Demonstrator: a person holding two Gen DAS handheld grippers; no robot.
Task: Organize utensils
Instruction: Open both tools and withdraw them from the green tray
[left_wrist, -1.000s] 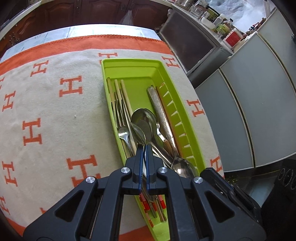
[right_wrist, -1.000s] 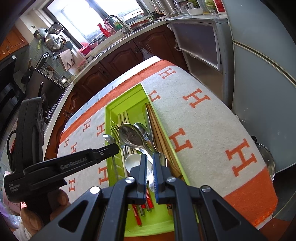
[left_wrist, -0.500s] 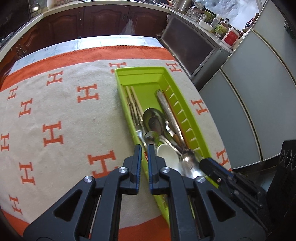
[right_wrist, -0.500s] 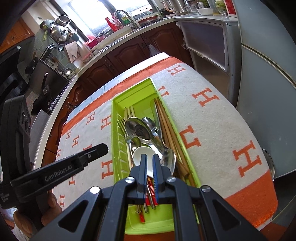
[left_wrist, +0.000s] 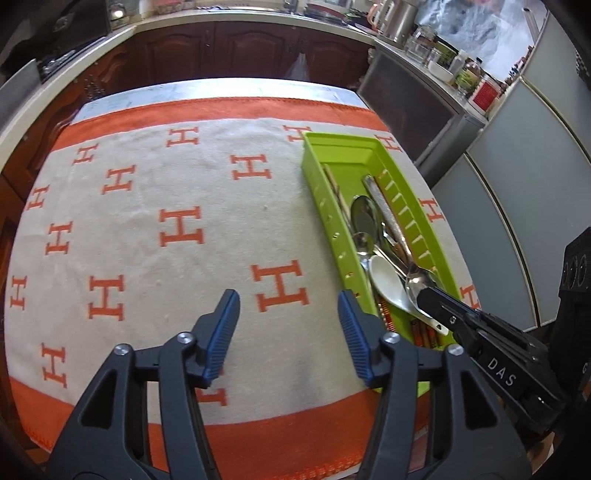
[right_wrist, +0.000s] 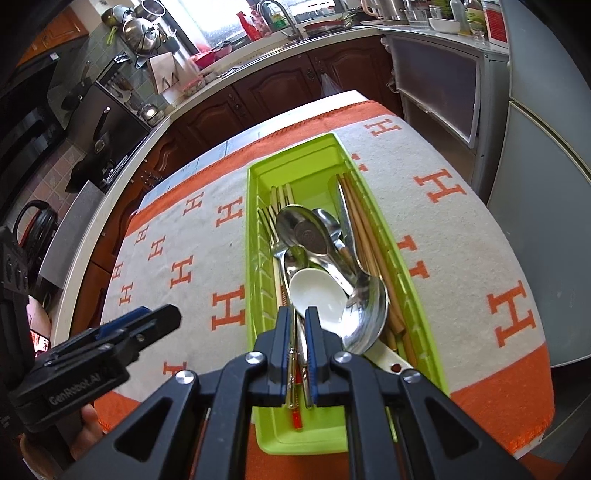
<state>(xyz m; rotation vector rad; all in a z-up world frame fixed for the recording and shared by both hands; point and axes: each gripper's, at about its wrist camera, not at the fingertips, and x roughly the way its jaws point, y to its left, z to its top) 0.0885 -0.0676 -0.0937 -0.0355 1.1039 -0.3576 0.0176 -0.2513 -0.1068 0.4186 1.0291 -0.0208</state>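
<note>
A green tray (right_wrist: 255, 258) lies on a cream cloth (left_wrist: 155, 258) patterned with orange H shapes and edged in orange, and everything else is placed here in relation to that tray. Inside it the utensils are piled lengthwise: a white ceramic spoon (right_wrist: 317, 297) sits near the middle, a large steel spoon (right_wrist: 367, 314) lies just beside it toward the tray's right wall, another steel spoon (right_wrist: 304, 230) rests bowl-up beyond them, forks (right_wrist: 269, 221) lie along the left wall, and wooden chopsticks (right_wrist: 364, 236) run along the right wall. The right gripper (right_wrist: 296, 325) hangs over the near end of the tray, its fingers nearly together; thin handles, some with red ends, show in the narrow gap below them, but whether the pads press on any of these cannot be told. The left gripper (left_wrist: 288, 306) is off the tray's left side, over bare cloth, with its jaws opening and nothing between them; its blue-padded fingers (left_wrist: 221, 332) stand well apart. In the right wrist view the same left gripper (right_wrist: 147, 325) appears beside the tray's left wall, with part of a hand (right_wrist: 88, 421) below it.
</note>
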